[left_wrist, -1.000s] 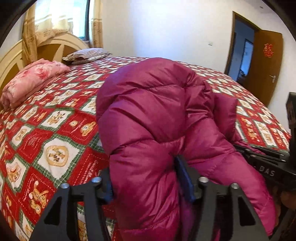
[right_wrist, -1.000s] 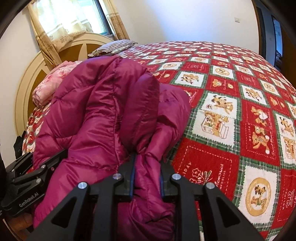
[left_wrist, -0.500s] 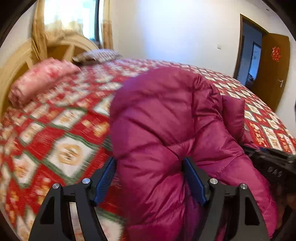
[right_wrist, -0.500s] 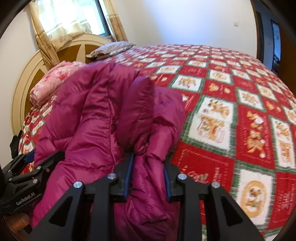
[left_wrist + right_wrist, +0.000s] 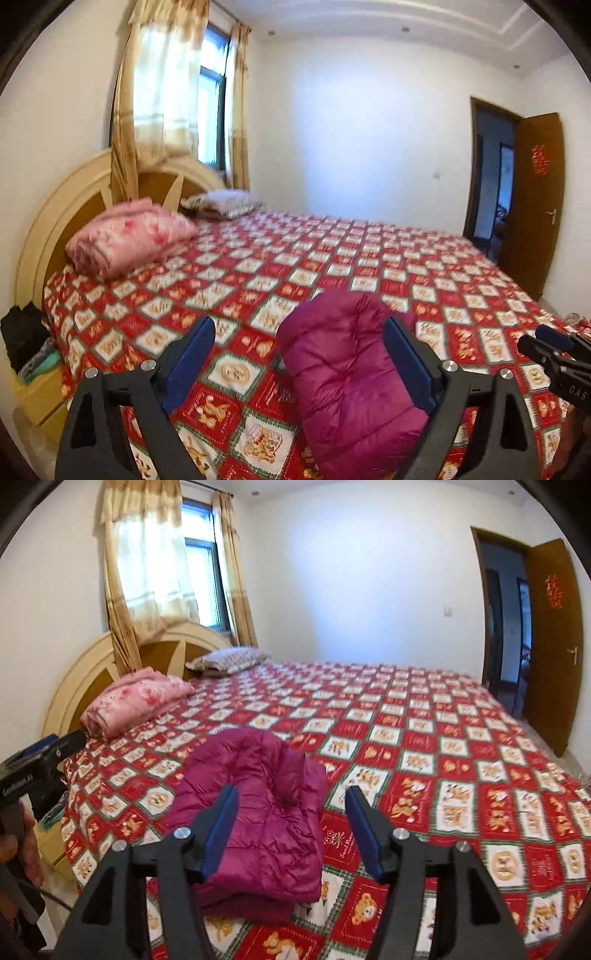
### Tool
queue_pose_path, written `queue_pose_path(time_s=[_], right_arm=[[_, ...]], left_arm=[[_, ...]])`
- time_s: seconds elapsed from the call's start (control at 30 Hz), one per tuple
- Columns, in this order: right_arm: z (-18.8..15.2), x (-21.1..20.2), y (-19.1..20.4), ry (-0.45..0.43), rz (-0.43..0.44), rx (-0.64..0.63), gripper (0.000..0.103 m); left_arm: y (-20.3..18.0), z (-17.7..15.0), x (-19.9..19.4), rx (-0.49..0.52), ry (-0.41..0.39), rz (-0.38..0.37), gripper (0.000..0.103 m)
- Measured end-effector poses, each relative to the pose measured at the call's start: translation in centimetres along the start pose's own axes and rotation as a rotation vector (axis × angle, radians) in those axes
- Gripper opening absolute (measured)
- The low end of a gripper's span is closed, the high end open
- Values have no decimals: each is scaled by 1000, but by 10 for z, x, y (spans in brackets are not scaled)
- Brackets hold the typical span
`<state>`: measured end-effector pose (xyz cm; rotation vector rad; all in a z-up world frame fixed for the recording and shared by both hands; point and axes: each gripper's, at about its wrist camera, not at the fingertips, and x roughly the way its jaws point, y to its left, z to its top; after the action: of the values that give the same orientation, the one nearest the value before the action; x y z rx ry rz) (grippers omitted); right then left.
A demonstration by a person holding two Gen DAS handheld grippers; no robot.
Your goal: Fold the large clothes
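A magenta puffer jacket [image 5: 258,812] is seen lying folded in a compact bundle on the near part of a bed [image 5: 424,738], close to the near edge. The bed is covered by a red, white and green patterned bedspread [image 5: 332,258].

The left tongs [image 5: 299,354] are held wide open, with nothing gripped. In the left wrist view the jacket [image 5: 347,380] is framed between the two blue pads [image 5: 188,362], nearer the right pad than the left; whether that pad touches the fabric cannot be told. The right tongs [image 5: 291,823] are likewise spread apart and empty, and from their own camera the bundle is seen in the gap between the fingers, lying below and beyond them. Each tool is also caught at the edge of the other camera's view: the right one at the far right of the left wrist view, the left one at the far left of the right wrist view.

At the far left of the bed, a folded pink quilt [image 5: 136,698] is laid against a rounded cream headboard [image 5: 66,221], and a patterned pillow [image 5: 229,659] is set beyond it. A curtained window [image 5: 199,576] is seen behind the headboard, and an open brown door [image 5: 550,635] at the far right of the room.
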<state>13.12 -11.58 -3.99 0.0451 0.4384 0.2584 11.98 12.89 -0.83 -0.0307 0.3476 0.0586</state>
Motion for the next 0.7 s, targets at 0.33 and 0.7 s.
queue_pose_path(time_s=[0.33, 0.7], right_arm=[[11, -27, 6, -61, -2, -8, 70], [6, -28, 6, -50, 14, -7, 70]], left_arm=[[-6, 8, -13, 16, -33, -21, 93], [-7, 0, -9, 15, -15, -12, 93]])
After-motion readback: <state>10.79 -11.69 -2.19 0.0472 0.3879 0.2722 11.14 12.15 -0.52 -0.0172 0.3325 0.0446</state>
